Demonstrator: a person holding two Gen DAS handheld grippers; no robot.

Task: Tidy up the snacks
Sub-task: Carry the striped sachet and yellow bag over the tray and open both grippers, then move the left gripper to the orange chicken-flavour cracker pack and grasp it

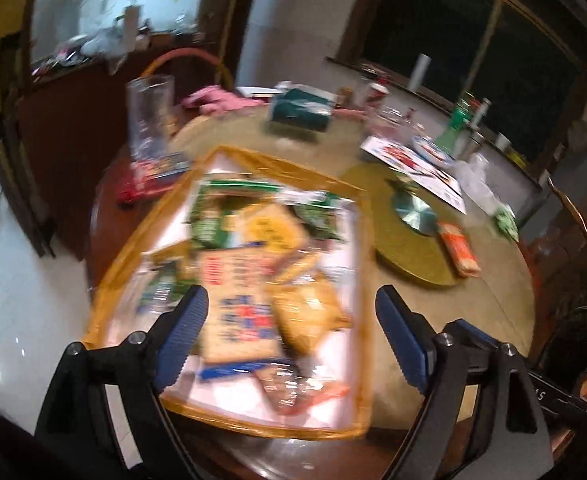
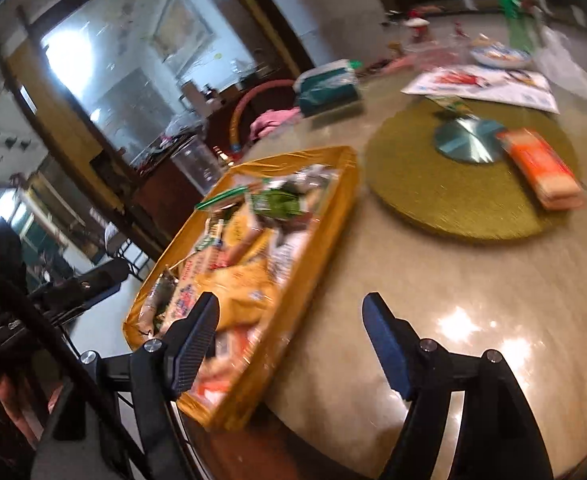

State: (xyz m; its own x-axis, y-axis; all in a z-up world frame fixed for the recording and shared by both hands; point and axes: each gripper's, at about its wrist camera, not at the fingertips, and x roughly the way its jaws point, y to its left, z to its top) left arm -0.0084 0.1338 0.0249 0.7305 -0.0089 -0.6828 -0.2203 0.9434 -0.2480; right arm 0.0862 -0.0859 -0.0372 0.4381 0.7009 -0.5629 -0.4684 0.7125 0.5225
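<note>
An orange-rimmed tray (image 1: 229, 420) (image 2: 325, 216) holds several snack packets (image 1: 249, 280) (image 2: 245, 264) near the round table's front edge. My left gripper (image 1: 289, 312) hangs open above the tray's near end, nothing between its blue pads. My right gripper (image 2: 291, 316) is open over the tray's right rim and the bare tabletop, holding nothing. One orange biscuit pack (image 1: 459, 250) (image 2: 541, 168) lies apart on the gold turntable (image 1: 405, 256) (image 2: 453, 200). Both views are blurred.
A clear plastic jar (image 1: 149, 116) and a red packet (image 1: 149, 180) stand left of the tray. A teal tissue pack (image 1: 301, 110) (image 2: 325, 88), a printed sheet (image 1: 413, 168) (image 2: 481, 84), a green bottle (image 1: 459, 120) and cups crowd the far side. The table edge (image 2: 229, 452) is close.
</note>
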